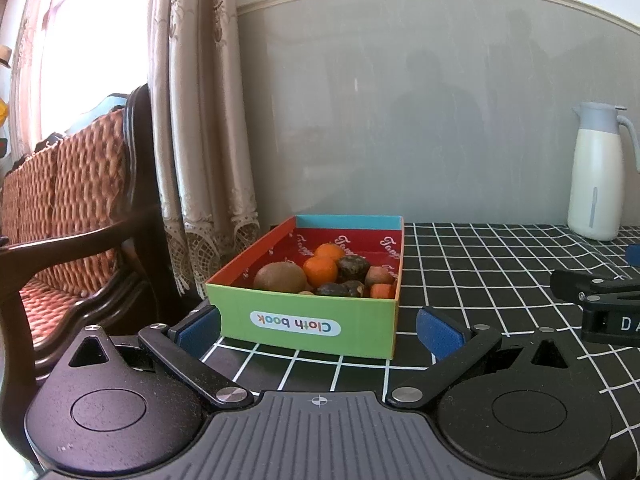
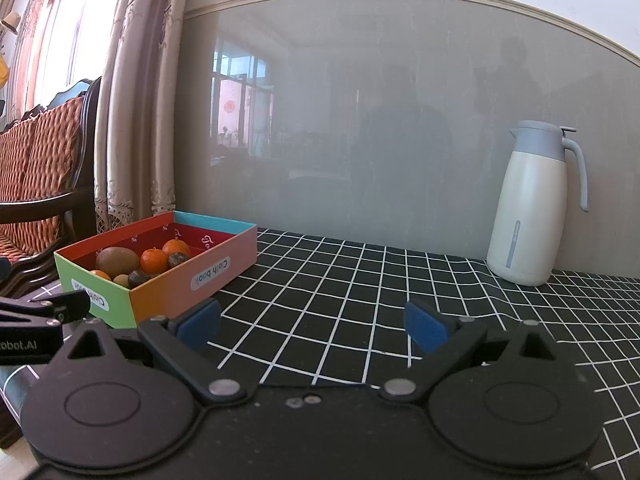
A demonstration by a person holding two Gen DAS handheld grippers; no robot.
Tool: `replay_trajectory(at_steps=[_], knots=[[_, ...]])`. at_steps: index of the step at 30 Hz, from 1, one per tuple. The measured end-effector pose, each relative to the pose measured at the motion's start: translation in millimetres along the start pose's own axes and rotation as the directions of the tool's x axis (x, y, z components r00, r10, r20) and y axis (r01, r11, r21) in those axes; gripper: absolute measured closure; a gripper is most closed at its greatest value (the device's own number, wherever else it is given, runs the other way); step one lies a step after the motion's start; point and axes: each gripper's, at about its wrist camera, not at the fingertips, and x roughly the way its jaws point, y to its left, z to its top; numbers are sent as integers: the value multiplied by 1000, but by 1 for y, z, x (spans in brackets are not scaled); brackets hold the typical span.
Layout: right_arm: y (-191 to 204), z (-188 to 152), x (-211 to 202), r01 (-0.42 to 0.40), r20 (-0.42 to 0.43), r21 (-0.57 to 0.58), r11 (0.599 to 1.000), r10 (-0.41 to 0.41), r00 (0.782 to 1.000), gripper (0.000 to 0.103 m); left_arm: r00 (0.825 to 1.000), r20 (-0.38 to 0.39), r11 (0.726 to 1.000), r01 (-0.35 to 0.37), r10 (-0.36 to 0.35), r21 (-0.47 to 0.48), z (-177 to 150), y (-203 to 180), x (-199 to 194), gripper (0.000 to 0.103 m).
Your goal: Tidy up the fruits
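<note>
Colourful open cardboard box (image 1: 304, 320) full of fruit, parked on black grid-check tablecloth (image 1: 480, 280), just ahead of left gripper (image 1: 318, 326). Well off to the left of right gripper (image 2: 312, 320). Both spread wide, gripping nothing.

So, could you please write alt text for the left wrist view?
An open left claw faces a colourful cardboard box holding a kiwi, oranges and other produce, on a black checked tablecloth. A white jug stands far right.

jug handle (image 1: 632, 140) — cut off, box's lower fruit (image 2: 120, 279) hidden
</note>
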Motion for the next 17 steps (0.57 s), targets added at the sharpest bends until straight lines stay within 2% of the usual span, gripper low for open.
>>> replay_trajectory(at_steps=[10, 17], knots=[[0, 0, 0, 0, -2, 1, 1000, 0, 1000, 5, 1000, 11, 1000, 7, -7, 6, 1, 1, 1, 0], [0, 0, 0, 0, -1, 1, 1000, 0, 1000, 5, 999, 37, 997, 38, -36, -68, 2, 13, 2, 0]])
